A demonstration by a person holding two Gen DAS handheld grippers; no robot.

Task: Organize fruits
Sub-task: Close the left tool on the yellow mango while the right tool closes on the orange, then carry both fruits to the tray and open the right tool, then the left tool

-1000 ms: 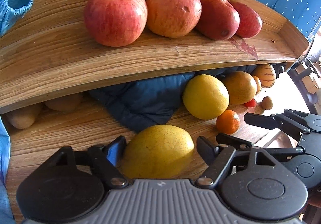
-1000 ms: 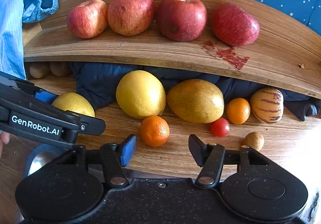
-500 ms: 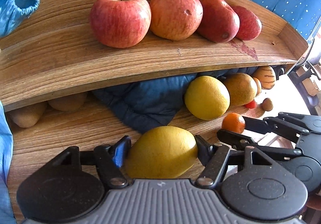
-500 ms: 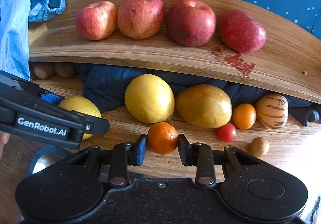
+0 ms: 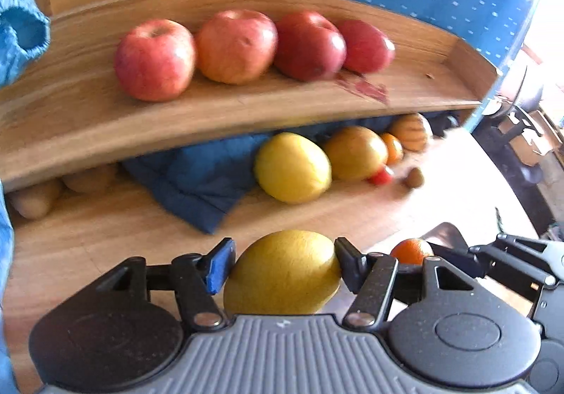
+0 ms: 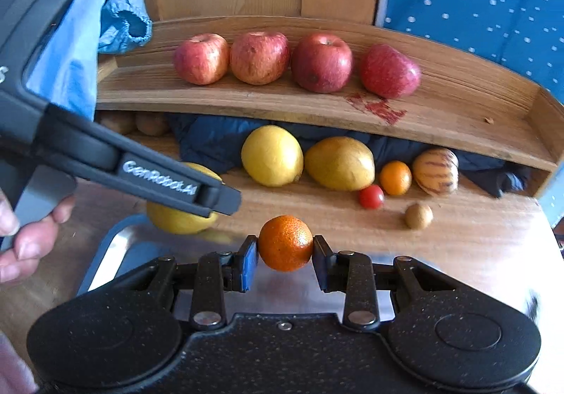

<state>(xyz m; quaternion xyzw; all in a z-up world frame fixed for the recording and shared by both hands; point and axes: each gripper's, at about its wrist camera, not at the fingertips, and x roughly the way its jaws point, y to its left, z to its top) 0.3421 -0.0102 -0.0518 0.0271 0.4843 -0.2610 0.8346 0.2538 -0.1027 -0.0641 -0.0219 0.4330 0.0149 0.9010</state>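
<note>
My left gripper (image 5: pixel 283 265) is shut on a yellow pear (image 5: pixel 282 274), held above the wooden table. The same pear (image 6: pixel 176 217) shows in the right wrist view behind the left gripper's fingers (image 6: pixel 158 179). My right gripper (image 6: pixel 284 258) is shut on a small orange mandarin (image 6: pixel 285 242), lifted over a metal tray (image 6: pixel 112 253). That mandarin (image 5: pixel 412 251) also appears at the right of the left wrist view. Several red apples (image 6: pixel 261 57) line the upper wooden shelf (image 6: pixel 458 101).
Under the shelf lie a yellow fruit (image 6: pixel 271 156), a brownish pear (image 6: pixel 340 163), a small orange (image 6: pixel 395 178), a striped melon (image 6: pixel 436 171), a cherry tomato (image 6: pixel 371 197) and a small brown fruit (image 6: pixel 418 216). A dark blue cloth (image 5: pixel 197 182) lies behind them. A person's hand (image 6: pixel 28 238) holds the left gripper.
Both grippers closed on their fruit and pulled back and up from the shelf. The mandarin and the yellow pear left the table and now hang near the metal tray.
</note>
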